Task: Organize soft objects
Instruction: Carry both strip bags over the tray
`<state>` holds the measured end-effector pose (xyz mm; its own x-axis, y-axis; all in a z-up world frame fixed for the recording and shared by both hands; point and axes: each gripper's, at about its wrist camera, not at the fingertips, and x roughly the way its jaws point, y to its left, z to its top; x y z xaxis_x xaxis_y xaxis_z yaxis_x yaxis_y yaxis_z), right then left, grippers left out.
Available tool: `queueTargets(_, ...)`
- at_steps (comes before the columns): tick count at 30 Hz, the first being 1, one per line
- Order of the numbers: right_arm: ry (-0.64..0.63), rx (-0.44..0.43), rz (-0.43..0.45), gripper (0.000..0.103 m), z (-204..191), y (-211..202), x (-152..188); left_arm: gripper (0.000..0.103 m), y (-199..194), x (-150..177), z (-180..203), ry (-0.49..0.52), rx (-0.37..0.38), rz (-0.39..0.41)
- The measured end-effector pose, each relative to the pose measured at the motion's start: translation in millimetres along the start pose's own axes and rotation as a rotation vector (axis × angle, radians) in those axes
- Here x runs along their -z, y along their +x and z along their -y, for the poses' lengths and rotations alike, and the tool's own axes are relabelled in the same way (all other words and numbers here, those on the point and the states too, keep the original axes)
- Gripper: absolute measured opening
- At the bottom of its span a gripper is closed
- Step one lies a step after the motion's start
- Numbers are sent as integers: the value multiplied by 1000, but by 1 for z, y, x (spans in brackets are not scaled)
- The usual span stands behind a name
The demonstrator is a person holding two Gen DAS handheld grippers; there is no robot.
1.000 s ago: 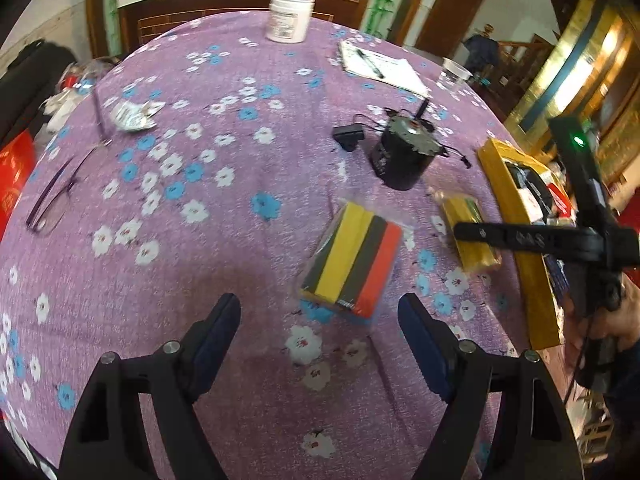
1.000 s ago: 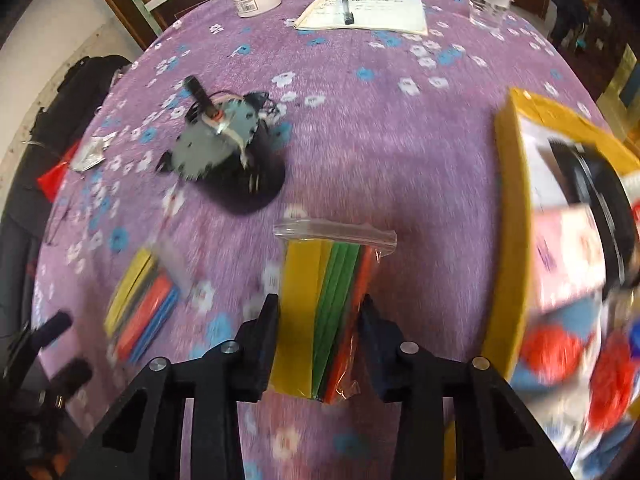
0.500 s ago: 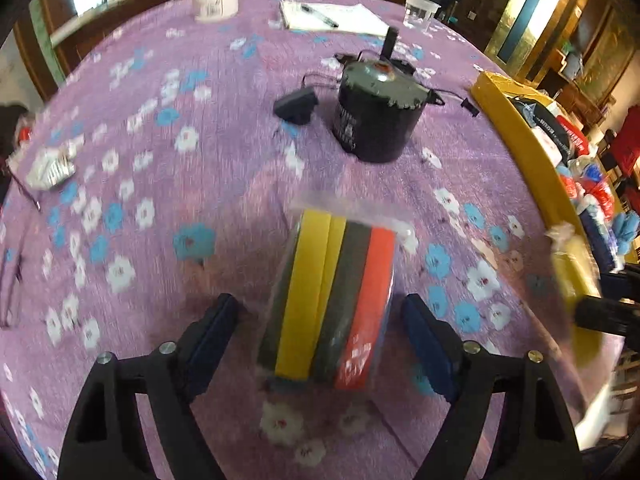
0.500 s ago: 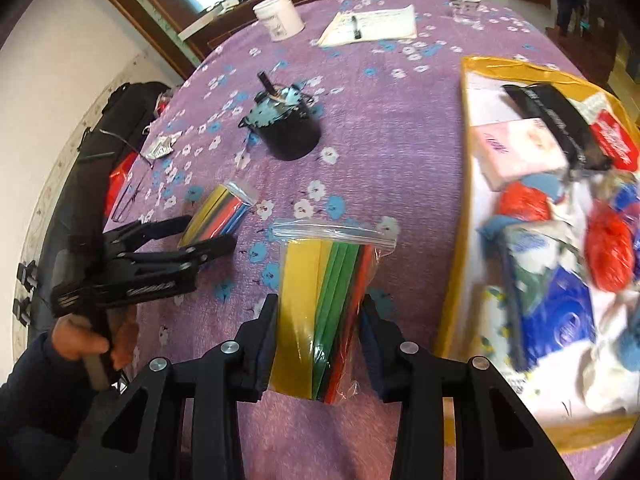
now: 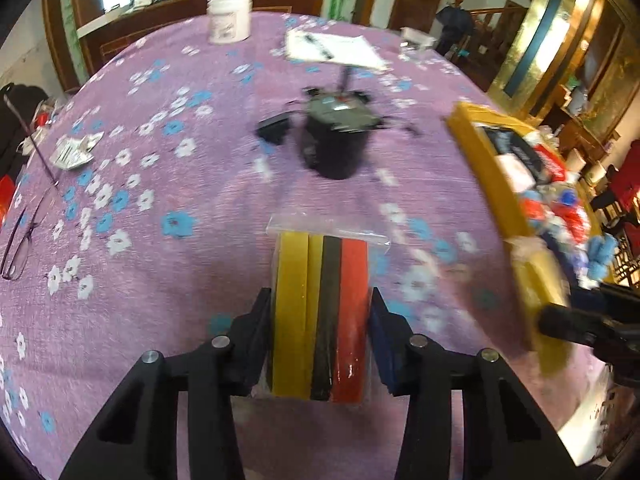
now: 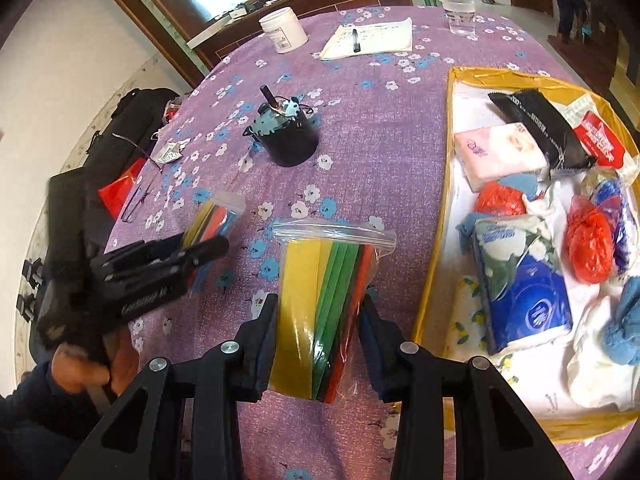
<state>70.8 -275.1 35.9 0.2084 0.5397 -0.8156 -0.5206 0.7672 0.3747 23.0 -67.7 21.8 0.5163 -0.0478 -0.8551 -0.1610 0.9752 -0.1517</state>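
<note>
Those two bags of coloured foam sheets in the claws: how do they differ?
The left claw's bag shows yellow, black and red edges; the right claw's bag shows yellow, green and red. The left one is nearer the black pot; the right one is nearer the yellow tray. Both are clear zip bags, pinched upright.

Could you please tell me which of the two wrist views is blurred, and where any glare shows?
Left wrist view: motion blur smears the black round motor and yellow-rimmed tray, while the zip bag of yellow, black and red foam sheets stays sharp, with a small glint on its plastic. Right wrist view: mostly sharp, only the left hand-held gripper is smeared; the window behind is overexposed.
</note>
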Motion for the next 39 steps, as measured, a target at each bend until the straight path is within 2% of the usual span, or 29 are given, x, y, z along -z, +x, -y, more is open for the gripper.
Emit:
queueTargets(10, -48, -16, 31, 41, 18, -31, 1, 44, -23, -1, 67, 60, -9, 52)
queueTargets(27, 73, 3, 144, 41, 92, -103, 23, 44, -31, -13, 180, 260, 13, 86)
queueTargets(39, 138, 34, 176, 41, 125, -124, 32, 44, -26, -23, 227, 369, 30, 110)
